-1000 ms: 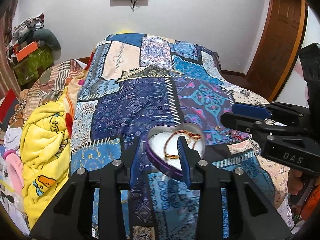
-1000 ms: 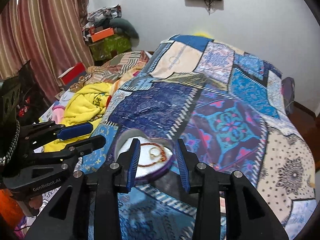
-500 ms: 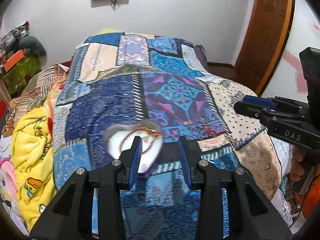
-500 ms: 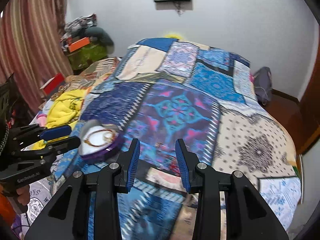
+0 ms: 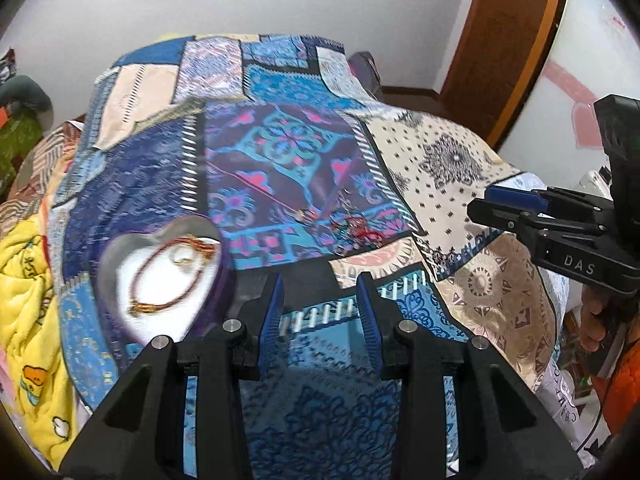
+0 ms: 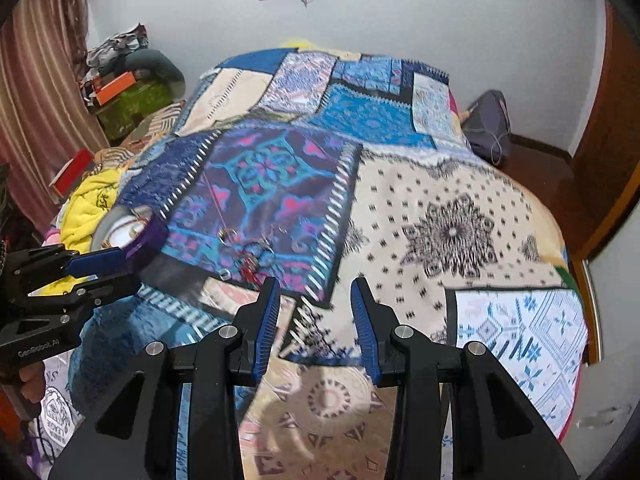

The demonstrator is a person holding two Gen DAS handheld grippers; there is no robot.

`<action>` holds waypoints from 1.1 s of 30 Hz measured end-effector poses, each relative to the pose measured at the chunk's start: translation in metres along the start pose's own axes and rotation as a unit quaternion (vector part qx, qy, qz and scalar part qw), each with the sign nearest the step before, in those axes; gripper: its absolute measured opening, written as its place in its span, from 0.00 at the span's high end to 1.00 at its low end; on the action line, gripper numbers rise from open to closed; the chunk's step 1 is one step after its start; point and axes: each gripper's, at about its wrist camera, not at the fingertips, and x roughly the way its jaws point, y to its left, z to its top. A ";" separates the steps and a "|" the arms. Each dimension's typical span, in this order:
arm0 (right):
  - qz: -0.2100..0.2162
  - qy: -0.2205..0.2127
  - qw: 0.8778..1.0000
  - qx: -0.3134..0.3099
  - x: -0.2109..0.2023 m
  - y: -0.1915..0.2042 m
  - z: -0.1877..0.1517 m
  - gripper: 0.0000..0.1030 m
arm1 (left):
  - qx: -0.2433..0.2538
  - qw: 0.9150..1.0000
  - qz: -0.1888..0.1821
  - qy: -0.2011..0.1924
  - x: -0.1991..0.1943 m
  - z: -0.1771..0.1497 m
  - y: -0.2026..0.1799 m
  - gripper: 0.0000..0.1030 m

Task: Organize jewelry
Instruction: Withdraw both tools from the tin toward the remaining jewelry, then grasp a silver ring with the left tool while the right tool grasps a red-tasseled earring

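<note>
A heart-shaped purple box [image 5: 160,276] with a white lining lies on the patchwork bedspread [image 5: 280,152] at the left and holds a brown-gold chain [image 5: 168,276] and a ring. It also shows in the right wrist view [image 6: 128,232]. A small pile of loose jewelry [image 5: 348,228] with red thread and rings lies to its right on the purple patch, and it shows in the right wrist view [image 6: 248,252]. My left gripper [image 5: 320,308] is open and empty, just short of the pile. My right gripper [image 6: 314,316] is open and empty, right of the pile.
A yellow blanket [image 5: 28,312] lies at the bed's left side. A green box with clothes [image 6: 128,100] stands in the far left corner. A grey bag [image 6: 488,120] lies on the floor by the wooden door [image 5: 508,40]. The bed's near edge drops off below the grippers.
Both grippers have swung to the right, away from the heart box and toward the loose jewelry pile. Both stay open and empty.
</note>
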 end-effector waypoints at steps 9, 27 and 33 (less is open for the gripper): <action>0.027 0.026 0.999 0.000 0.018 -0.004 -0.012 0.68 | 0.000 0.999 -0.020 0.033 0.034 0.003 -0.006 0.64; 0.062 0.045 0.997 0.002 0.040 -0.007 -0.010 0.68 | 0.015 0.999 -0.012 0.039 0.072 0.018 -0.009 0.74; 0.073 0.043 0.996 -0.010 0.046 0.000 -0.002 0.68 | 0.036 0.999 -0.010 0.039 0.079 0.019 -0.014 0.82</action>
